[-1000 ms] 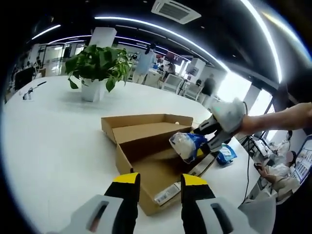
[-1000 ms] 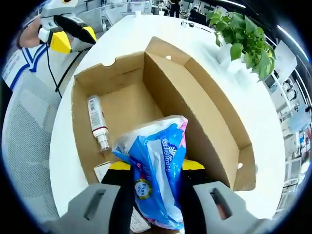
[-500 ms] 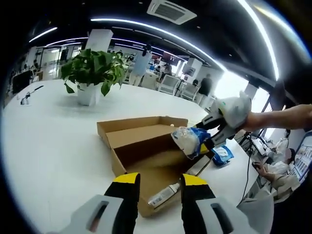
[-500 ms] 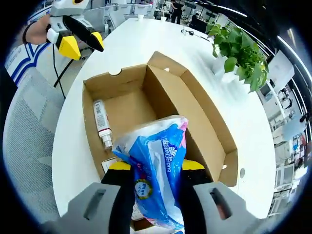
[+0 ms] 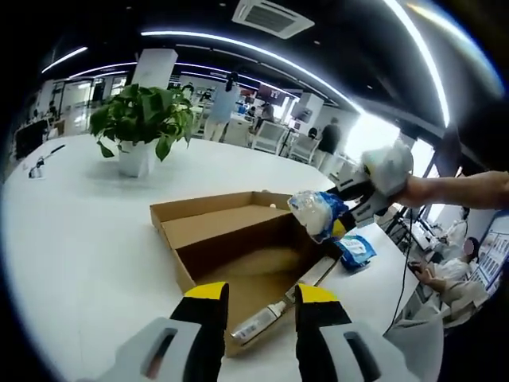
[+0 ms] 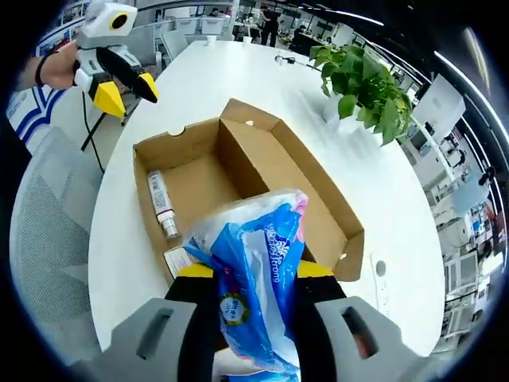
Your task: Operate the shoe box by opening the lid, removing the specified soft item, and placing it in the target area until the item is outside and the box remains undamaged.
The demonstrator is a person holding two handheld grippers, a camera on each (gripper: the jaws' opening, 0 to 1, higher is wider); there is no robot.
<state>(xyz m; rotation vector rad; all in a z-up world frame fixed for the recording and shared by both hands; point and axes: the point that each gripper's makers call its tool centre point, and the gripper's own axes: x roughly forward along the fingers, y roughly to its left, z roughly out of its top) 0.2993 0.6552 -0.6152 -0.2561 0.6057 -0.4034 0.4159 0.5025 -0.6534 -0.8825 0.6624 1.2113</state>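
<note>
The blue-and-white soft pack is clamped between the jaws of my right gripper and now hangs clear above the shoe box. Over the last second it has climbed out of the box's open mouth: in the right gripper view the box has shrunk and slid away beneath the pack, and in the left gripper view the pack rides above the box's far corner instead of down inside it. By my reading, the removal step is essentially done and what remains is the carry to the target area.

The pack's long axis runs along my right jaws, its knotted white end pointing forward, away from my hand and over the box. The printed blue side faces the camera.

The box sits open on the white table, its lid folded back flat on the side toward the potted plant, walls unbent as far as I can see. A small bottle lies inside on the box floor. Just beyond the box, on the side away from the plant, another blue packet rests on the table.

My left gripper hovers near the box's near edge, jaws parted and holding nothing.
</note>
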